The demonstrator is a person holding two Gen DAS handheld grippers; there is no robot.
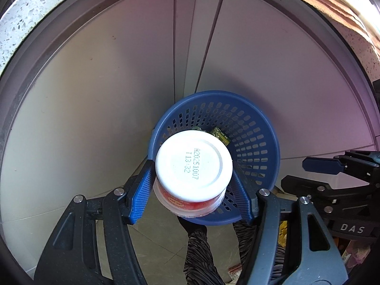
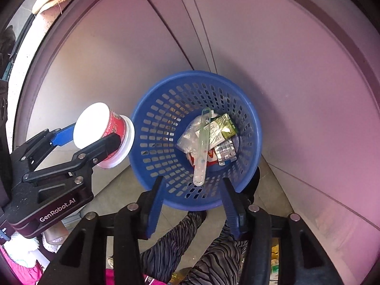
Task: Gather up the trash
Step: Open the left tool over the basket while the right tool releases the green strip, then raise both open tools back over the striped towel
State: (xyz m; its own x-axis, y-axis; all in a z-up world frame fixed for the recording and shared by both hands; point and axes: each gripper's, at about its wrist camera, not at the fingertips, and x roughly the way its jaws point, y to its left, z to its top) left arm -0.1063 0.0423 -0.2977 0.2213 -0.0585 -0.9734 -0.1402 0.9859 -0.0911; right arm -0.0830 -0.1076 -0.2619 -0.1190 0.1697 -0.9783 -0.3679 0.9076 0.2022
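Observation:
My left gripper [image 1: 193, 178] is shut on a white and red plastic cup [image 1: 193, 163], held bottom toward the camera above the blue perforated trash basket [image 1: 258, 128]. The right wrist view shows that gripper [image 2: 95, 135] holding the cup [image 2: 104, 130] just left of the basket [image 2: 154, 128]. The basket holds a clear plastic spoon [image 2: 201, 147], crumpled wrappers [image 2: 223, 128] and a foil packet [image 2: 225, 153]. My right gripper [image 2: 192, 197] is open and empty, its fingers over the basket's near rim; it also shows at the right of the left wrist view [image 1: 332, 163].
The basket stands on a tiled floor [image 1: 156, 239] against grey cabinet doors [image 1: 106, 83]. A speckled stone counter [image 1: 30, 19] runs above. The person's striped trouser legs [image 2: 190, 249] are below the basket. Loose items lie at the lower left [image 2: 26, 256].

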